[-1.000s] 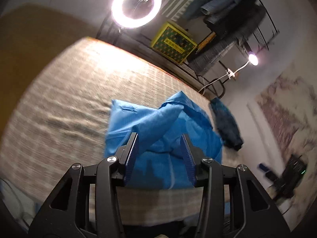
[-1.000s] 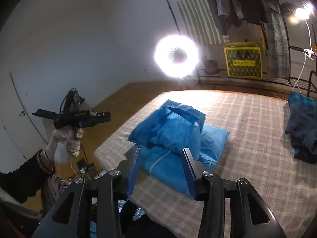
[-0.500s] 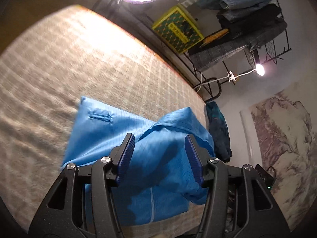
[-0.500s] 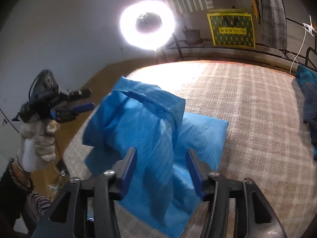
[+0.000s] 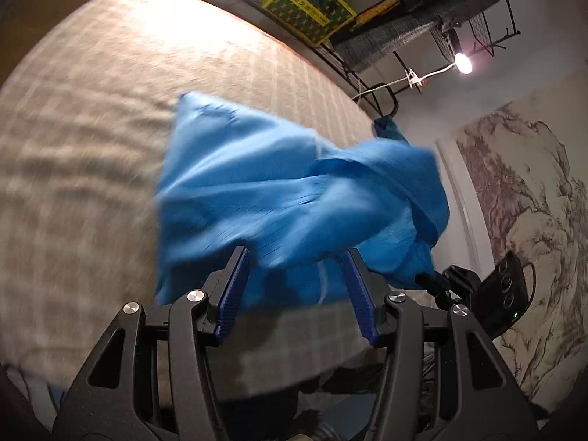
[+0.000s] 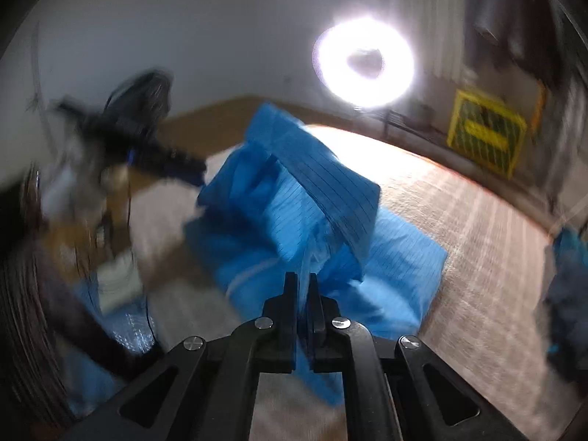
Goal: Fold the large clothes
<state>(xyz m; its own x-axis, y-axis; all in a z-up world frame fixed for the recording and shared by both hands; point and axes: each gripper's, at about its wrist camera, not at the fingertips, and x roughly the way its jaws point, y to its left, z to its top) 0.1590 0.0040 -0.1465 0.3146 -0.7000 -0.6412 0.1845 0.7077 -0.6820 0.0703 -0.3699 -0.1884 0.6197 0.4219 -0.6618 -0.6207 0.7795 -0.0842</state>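
A bright blue garment (image 5: 257, 198) lies bunched on the checked bed cover (image 5: 92, 117). My right gripper (image 6: 302, 283) is shut on a raised fold of this blue garment (image 6: 294, 220), and the cloth runs up from between its fingers. In the left wrist view the right gripper (image 5: 437, 279) shows at the garment's lifted right corner. My left gripper (image 5: 296, 279) is open, its blue pads (image 5: 235, 286) on either side of the garment's near edge without pressing it. The right wrist view shows the left gripper (image 6: 165, 161), blurred, at the garment's left edge in a gloved hand.
A dark blue garment (image 6: 566, 294) lies at the bed's right side. A yellow crate (image 5: 308, 3) and a rack of hung clothes (image 5: 422, 22) stand beyond the far edge. A ring light (image 6: 364, 70) glares behind the bed. Wooden floor lies to the left.
My right gripper has closed on a fold of the blue garment. Both grippers have dropped closer to the garment, which now stands higher and more bunched. The left gripper stays open.
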